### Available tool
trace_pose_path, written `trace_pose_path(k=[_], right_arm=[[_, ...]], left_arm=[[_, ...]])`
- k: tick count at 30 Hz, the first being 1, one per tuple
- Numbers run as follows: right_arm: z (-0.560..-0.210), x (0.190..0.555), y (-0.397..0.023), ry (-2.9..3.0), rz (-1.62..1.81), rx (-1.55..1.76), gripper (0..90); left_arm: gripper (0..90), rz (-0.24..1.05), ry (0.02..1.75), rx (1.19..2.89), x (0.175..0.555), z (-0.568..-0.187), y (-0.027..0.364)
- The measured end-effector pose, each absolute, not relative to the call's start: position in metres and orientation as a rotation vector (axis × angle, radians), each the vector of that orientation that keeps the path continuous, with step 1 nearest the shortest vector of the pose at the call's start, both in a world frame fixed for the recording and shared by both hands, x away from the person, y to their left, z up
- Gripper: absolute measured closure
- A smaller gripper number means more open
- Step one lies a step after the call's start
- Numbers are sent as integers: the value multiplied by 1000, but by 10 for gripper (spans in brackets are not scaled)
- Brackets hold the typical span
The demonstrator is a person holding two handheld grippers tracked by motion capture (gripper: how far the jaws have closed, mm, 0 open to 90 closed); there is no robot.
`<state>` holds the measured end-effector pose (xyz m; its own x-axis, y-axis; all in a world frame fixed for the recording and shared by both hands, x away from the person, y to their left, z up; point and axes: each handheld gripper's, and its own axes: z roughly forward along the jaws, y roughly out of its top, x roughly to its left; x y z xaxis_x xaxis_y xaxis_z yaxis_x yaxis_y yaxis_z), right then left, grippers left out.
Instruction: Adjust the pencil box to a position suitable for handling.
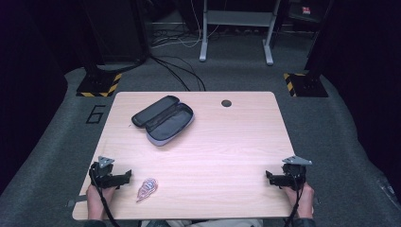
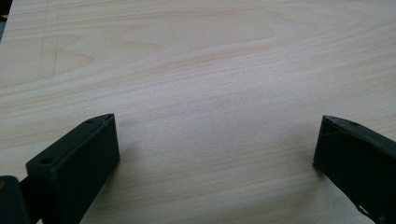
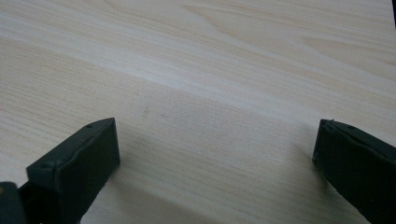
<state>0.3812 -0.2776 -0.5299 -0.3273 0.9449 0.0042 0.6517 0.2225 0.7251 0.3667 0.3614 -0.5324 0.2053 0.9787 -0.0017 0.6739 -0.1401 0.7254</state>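
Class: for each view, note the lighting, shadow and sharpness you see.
High view: table brightly lit, surroundings dark, open case fairly sharp. Left gripper view: soft shadows beside the open jaws, slight blur. Right gripper view: shadow band across the near wood, far grain washed pale.

Light is falling from overhead onto the table [image 1: 213,142], leaving its pale wood bright while the floor and room around it are sinking into near-black. A soft glare patch is washing out the grain near the table's middle. Both gripper views are looking soft (the nearest jaw edges especially), with faint shadows pooling beside the jaws.
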Motion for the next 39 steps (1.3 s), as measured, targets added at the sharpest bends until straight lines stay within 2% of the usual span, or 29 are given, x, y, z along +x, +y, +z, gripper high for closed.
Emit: trace_pose_path(k=[17, 37, 39], right_arm=[[-530, 381, -278, 2072, 880, 1452, 1], [-530, 382, -278, 2072, 885, 1462, 10], [-530, 382, -278, 2072, 887, 1461, 12]], left_arm=[[0, 636, 1538, 1869, 369, -528, 360], [1, 624, 1482, 1851, 396, -494, 350], [1, 593, 1486, 1847, 400, -491, 350]])
